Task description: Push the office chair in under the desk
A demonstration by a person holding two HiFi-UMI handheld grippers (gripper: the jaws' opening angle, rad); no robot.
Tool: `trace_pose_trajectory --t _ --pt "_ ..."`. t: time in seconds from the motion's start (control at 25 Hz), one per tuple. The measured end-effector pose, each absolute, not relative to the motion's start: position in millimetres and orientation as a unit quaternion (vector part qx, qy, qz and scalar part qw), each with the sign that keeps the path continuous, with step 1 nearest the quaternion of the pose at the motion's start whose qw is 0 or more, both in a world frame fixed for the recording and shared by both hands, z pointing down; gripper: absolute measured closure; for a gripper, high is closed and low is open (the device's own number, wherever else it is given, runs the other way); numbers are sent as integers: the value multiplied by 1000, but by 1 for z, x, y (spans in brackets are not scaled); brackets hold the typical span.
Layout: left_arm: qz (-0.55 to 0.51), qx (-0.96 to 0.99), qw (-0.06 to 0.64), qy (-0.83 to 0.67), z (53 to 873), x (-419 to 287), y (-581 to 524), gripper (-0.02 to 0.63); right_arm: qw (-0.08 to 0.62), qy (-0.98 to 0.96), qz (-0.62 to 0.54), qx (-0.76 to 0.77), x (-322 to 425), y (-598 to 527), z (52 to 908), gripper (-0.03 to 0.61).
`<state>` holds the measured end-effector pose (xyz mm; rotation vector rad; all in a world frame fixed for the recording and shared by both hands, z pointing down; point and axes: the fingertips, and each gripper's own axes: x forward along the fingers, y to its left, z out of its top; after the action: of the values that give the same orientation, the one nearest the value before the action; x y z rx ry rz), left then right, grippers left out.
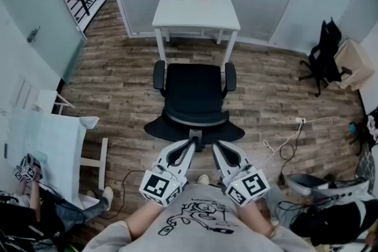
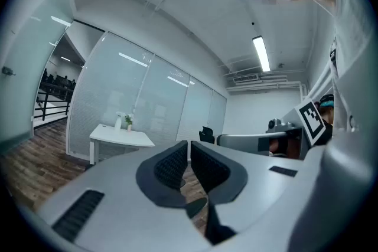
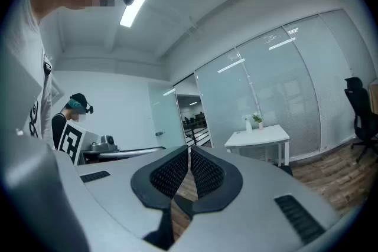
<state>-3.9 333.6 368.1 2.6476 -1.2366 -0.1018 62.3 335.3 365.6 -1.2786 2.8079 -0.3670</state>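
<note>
1. The office chair (image 1: 194,94) stands on the wood floor at the near edge of the white bench (image 1: 201,13). Its seat faces the bench, and its armrests are about level with the bench's front legs. Most of the seat lies outside.
2. The left tool (image 1: 189,147) and right tool (image 1: 217,148) are both clenched on nothing, pads together. Their tips point side by side at the top of the backrest (image 1: 195,127), the part nearest the person.
3. Whether the tips touch the backrest cannot be told; they are at least just beside it.
4. By my reading, this is the start of the push, with the chair hardly under yet.
5. The next move calls for even pressure from both tools, straight toward the bench's far edge. An uneven push could make the chair veer, and an armrest could catch a bench leg.
</note>
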Motion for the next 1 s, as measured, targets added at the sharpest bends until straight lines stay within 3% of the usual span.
trace_pose_trajectory --t 1.0 --pt "3 904 98 -416 393 -8 325 592 0 904 -96 -416 69 328 381 534"
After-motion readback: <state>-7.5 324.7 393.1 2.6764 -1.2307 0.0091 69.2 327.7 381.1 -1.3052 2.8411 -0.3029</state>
